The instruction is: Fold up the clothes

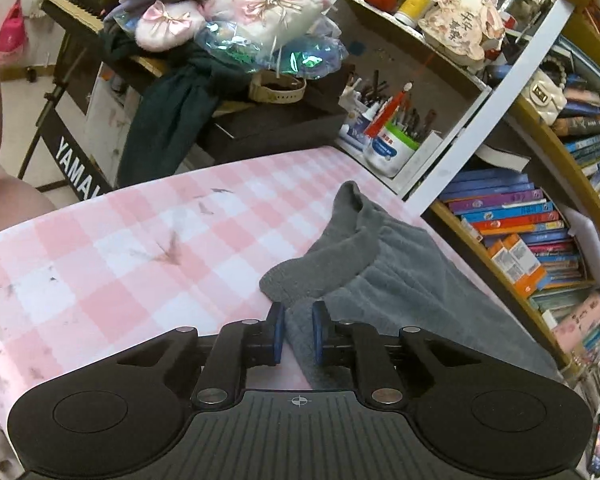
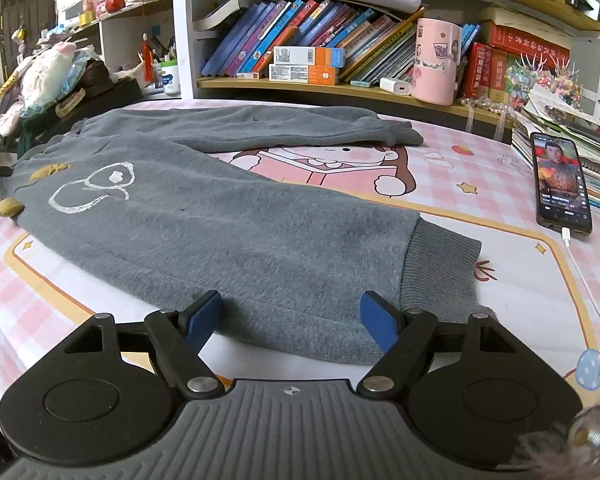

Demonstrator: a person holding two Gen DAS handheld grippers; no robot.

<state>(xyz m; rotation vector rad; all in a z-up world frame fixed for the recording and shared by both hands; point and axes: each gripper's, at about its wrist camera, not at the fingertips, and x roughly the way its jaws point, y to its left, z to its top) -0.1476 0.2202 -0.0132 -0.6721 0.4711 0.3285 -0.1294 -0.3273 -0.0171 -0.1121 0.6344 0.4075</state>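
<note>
Grey sweatpants (image 2: pixel 228 216) with a white drawn print lie spread on the pink checked table cover (image 2: pixel 480 184), legs pointing right and cuffs at the right. My right gripper (image 2: pixel 292 312) is open, its blue pads either side of the near leg's lower edge, close to the ribbed cuff (image 2: pixel 440 268). In the left wrist view the waistband end of the sweatpants (image 1: pixel 360 264) is bunched up. My left gripper (image 1: pixel 299 324) is shut on a fold of that grey fabric.
A phone (image 2: pixel 562 184) with its screen on and a white cable lies at the table's right side, next to a stack of notebooks (image 2: pixel 572 140). Bookshelves (image 2: pixel 320 40) line the back edge. A cluttered keyboard stand (image 1: pixel 80 160) stands beyond the table's left end.
</note>
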